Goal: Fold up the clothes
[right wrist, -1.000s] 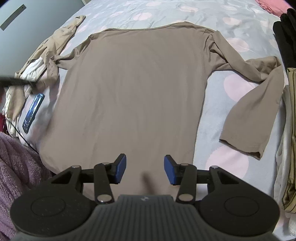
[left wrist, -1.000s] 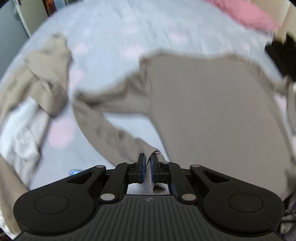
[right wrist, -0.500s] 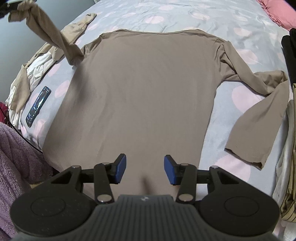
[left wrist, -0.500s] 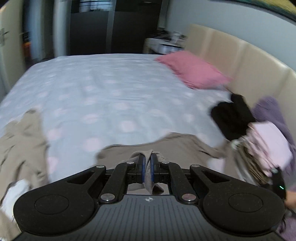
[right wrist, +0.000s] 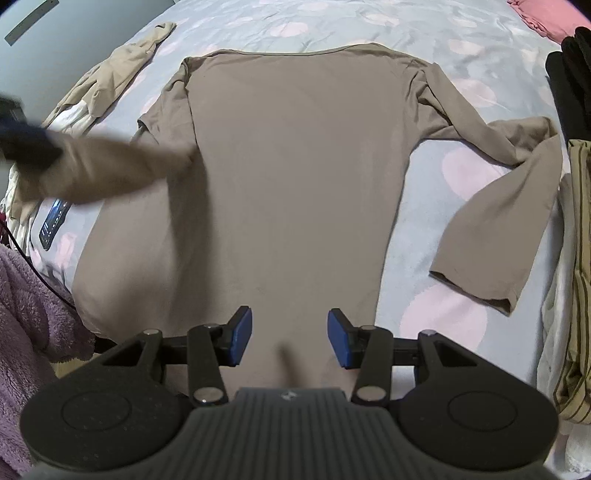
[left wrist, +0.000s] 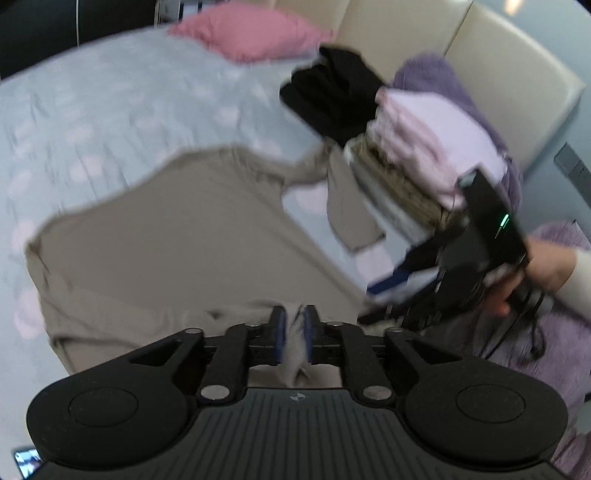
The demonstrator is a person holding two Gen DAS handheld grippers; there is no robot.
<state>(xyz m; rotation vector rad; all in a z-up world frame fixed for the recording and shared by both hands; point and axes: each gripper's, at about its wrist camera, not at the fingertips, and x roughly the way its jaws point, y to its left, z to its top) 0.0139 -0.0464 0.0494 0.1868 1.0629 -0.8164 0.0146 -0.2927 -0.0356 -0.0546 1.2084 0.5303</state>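
A taupe long-sleeved top point(right wrist: 295, 166) lies flat on the bed, neckline far, hem near me. My left gripper point(left wrist: 293, 338) is shut on the cuff of its left sleeve point(right wrist: 110, 166), which stretches blurred across the top's left side. In the right wrist view that gripper point(right wrist: 22, 144) shows as a dark blur at the left edge. My right gripper point(right wrist: 290, 338) hangs open over the hem, nothing between its blue pads. The right sleeve point(right wrist: 509, 206) lies bent on the sheet.
The pale blue sheet with pink dots point(right wrist: 443, 206) covers the bed. A phone point(right wrist: 53, 221) and beige clothes point(right wrist: 110, 74) lie left. A stack of folded clothes point(left wrist: 417, 158), black garments point(left wrist: 332, 96) and a pink pillow point(left wrist: 251, 31) sit right. A purple fleece point(right wrist: 33, 295) is near left.
My left gripper has carried the sleeve cuff up off the bed and swung it inward over the top's body. The right gripper stayed open above the hem.
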